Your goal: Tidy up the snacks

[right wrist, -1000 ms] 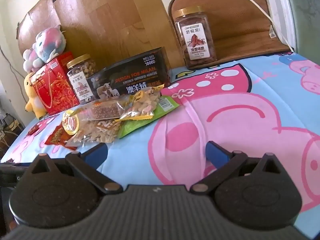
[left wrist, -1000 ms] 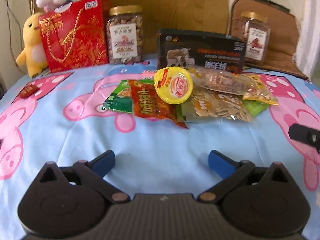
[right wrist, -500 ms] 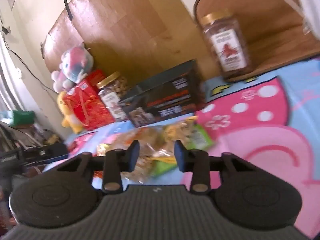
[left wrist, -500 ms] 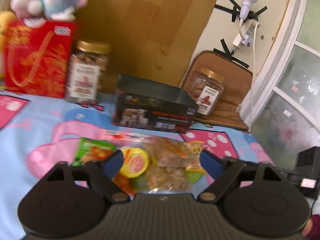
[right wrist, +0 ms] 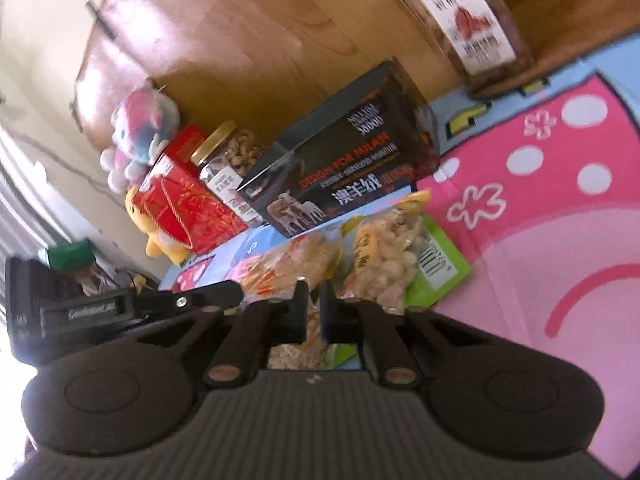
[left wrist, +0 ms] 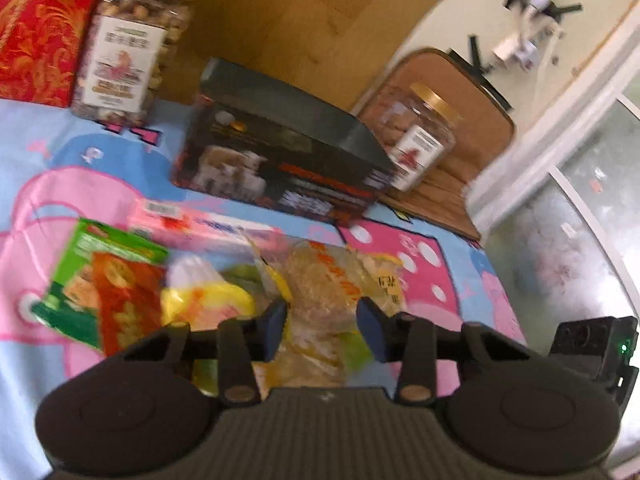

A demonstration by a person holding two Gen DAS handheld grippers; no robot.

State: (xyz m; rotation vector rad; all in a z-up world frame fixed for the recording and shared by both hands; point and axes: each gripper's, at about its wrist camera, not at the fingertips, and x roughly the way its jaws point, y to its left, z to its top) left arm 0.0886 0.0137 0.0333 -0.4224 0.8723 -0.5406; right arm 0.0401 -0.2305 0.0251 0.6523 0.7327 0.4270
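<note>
A pile of snack packets lies on the cartoon bedsheet: a clear bag of crackers [left wrist: 320, 280], a green and red packet [left wrist: 100, 280], a yellow cup lid [left wrist: 208, 300] and a pink box [left wrist: 188, 224]. My left gripper [left wrist: 322, 330] hovers over the cracker bag, jaws half closed, holding nothing. My right gripper [right wrist: 314, 312] is tilted, jaws nearly together and empty, just in front of a clear cracker bag [right wrist: 296, 260] and a yellow nut bag [right wrist: 384, 256] on a green packet [right wrist: 440, 272].
A black box [left wrist: 280, 152] [right wrist: 340, 160] stands behind the pile. Nut jars [left wrist: 132, 44] [left wrist: 416, 136] [right wrist: 468, 20], a red gift box [right wrist: 184, 204] and plush toys [right wrist: 140, 128] line the wooden headboard. The other gripper's body [right wrist: 80, 308] is at the left.
Both grippers have moved forward over the snack pile and both jaws have narrowed. The right gripper has tilted and is nearly closed now.
</note>
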